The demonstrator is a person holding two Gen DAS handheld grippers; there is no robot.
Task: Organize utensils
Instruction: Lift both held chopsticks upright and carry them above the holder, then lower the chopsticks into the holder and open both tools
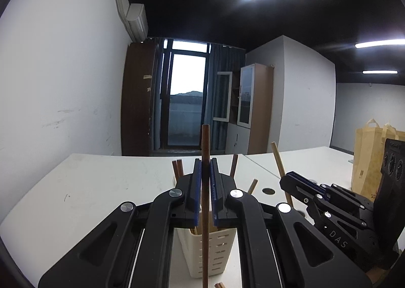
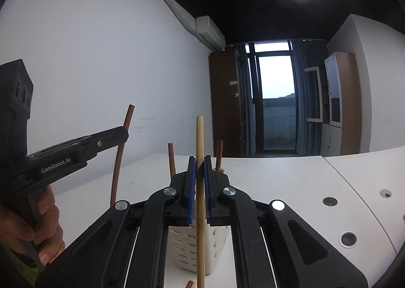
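In the left wrist view our left gripper (image 1: 205,176) is clamped on a dark brown chopstick (image 1: 205,146), held upright above the white slotted holder (image 1: 215,252); we judge the next move is lowering it in. In the right wrist view our right gripper (image 2: 199,176) pinches a pale bamboo chopstick (image 2: 200,136) upright over the same holder, and it needs the same aligned descent.

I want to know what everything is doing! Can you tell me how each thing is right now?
Left gripper: shut on the dark brown wooden chopstick, held upright.
Right gripper: shut on the light bamboo chopstick, held upright.
White slotted plastic utensil holder: standing on the white table, several brown chopsticks leaning inside.
Cabinet's glass door: swung open.
Brown paper bag: standing upright.
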